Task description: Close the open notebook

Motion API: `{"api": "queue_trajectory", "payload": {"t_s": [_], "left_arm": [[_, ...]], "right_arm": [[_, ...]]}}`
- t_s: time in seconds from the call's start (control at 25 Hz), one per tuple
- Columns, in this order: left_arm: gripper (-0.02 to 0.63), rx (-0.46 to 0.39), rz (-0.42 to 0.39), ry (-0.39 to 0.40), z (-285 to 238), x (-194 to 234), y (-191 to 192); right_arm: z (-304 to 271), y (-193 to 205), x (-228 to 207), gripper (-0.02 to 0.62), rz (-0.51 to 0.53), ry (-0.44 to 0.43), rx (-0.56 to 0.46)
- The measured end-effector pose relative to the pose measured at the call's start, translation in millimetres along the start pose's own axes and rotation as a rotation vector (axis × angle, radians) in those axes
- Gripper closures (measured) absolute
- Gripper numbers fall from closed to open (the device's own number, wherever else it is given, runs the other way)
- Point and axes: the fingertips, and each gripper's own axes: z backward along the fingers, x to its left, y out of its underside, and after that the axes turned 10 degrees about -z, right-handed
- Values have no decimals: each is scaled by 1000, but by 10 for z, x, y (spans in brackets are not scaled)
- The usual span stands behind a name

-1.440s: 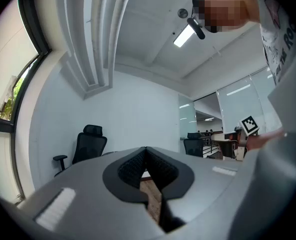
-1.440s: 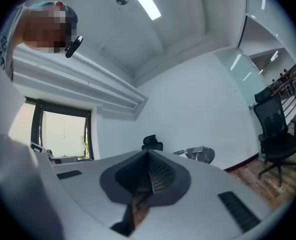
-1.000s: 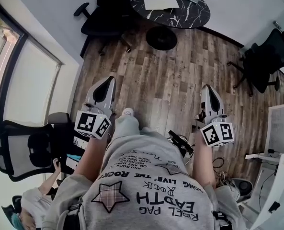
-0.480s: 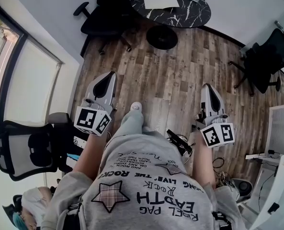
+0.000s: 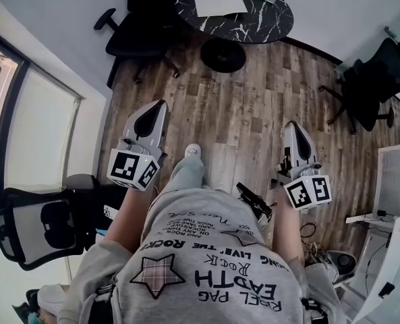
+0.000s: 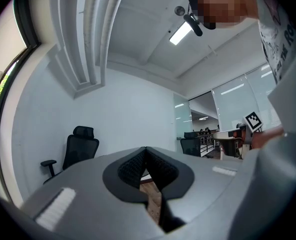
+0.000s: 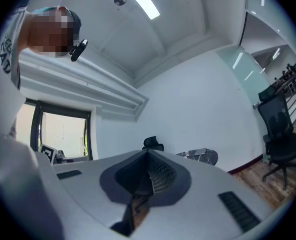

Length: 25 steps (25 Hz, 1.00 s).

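Fingers of the left gripper (image 5: 159, 105) and right gripper (image 5: 293, 124) are pressed together, empty, well apart from the notebook (image 5: 220, 4) on the table (image 5: 257, 22).

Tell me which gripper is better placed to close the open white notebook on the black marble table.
Left, only slightly. The left gripper and right gripper are both shut, empty and far from the open white notebook on the black marble table; the left tip is a little nearer.

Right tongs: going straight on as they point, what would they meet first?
Nothing nearby; the way looks free as far as the black office chair left of the marble table, though depth is unclear.
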Motion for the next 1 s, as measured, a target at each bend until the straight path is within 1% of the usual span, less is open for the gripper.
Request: {"api": "queue_trajectory", "payload": {"t_s": [0.16, 0.52, 0.72, 1.0], "left_arm": [[598, -6, 1, 7, -365, 218, -5], [598, -9, 16, -4, -1147, 911, 98], [598, -20, 0, 5, -1455, 1279, 121], [598, -11, 12, 21, -1828, 1717, 266]], "right_arm": [[-364, -53, -147, 583, 0, 1, 12], [-1367, -124, -387, 583, 6, -9, 33], [-1881, -169, -398, 583, 13, -17, 26], [-2446, -86, -455, 583, -7, -6, 29]]}}
